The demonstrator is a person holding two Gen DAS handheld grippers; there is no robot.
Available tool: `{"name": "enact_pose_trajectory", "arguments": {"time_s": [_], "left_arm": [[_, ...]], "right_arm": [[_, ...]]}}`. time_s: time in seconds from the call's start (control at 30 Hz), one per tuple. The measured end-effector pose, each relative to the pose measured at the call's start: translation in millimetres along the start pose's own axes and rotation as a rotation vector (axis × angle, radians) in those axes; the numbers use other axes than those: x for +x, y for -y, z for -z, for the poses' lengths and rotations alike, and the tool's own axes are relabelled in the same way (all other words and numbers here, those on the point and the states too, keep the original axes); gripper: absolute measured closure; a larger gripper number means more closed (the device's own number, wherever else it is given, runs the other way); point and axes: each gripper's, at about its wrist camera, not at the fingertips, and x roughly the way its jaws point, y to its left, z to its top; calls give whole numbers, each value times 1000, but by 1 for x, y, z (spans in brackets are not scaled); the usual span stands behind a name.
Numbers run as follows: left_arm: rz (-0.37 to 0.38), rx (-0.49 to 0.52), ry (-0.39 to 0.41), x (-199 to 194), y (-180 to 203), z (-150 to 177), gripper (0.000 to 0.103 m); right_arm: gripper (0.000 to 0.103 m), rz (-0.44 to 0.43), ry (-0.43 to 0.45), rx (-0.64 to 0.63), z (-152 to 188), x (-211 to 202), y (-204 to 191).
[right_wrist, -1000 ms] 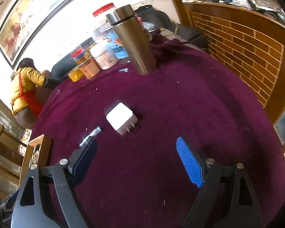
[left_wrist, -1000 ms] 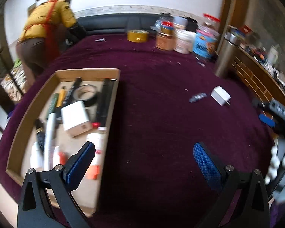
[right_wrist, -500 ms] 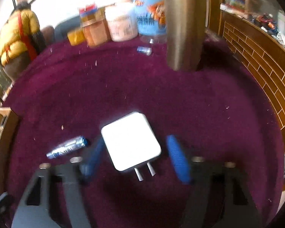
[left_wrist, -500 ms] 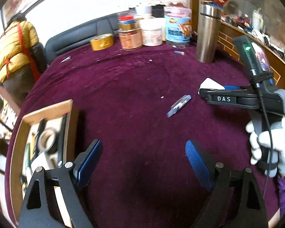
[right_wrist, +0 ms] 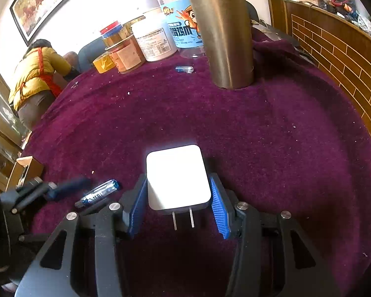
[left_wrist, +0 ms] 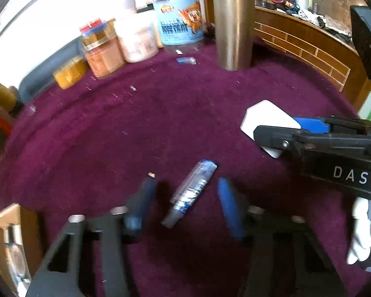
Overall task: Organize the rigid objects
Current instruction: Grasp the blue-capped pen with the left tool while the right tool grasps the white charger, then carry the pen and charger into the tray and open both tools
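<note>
While the left hand-held gripper (left_wrist: pixel 185 203), swung over from the wooden tray (right_wrist: pixel 24 170), has just been closing around the battery (left_wrist: pixel 191 193) without yet clearly pinching it, the right hand-held gripper (right_wrist: pixel 178 205) just beyond that battery now clamps the white charger (right_wrist: pixel 176 177) on the tabletop (right_wrist: pixel 272 136), so both seem ready for lifting trayward.

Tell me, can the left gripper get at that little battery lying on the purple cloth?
Probably yes. The battery already lies between the left gripper's blue fingers, which have just been closing around it. Nothing blocks it; the right gripper is busy beside it, clamped on the white charger.
</note>
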Motion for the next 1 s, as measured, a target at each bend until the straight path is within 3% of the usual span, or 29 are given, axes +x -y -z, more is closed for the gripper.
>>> {"name": "enact_pose_trajectory", "arguments": {"time_s": [0.03,0.1,0.27,0.53,0.77,0.87,1.0], "left_arm": [[33,-24,-6,-1,-1,1,91],[3,-24,-1,-3,1,3,92],[25,-103,15,-18,-8,14,92],[73,-290,147,-110,-59,52,91],[-40,-444,239,-188,-130,110,91],[-102,-503,225,-201,-162,139,91],[-162,-574,188,-200,-203,167,91]], "right_arm": [[57,-1,2,2,0,0,0],[57,-4,4,6,1,-1,0],[58,-24,18,24,1,-6,3],[58,-39,31,26,4,-7,-3],[59,-81,35,-13,11,-10,-26],[59,-97,31,-49,19,-16,-45],[59,-198,-4,-66,30,-32,-81]]}}
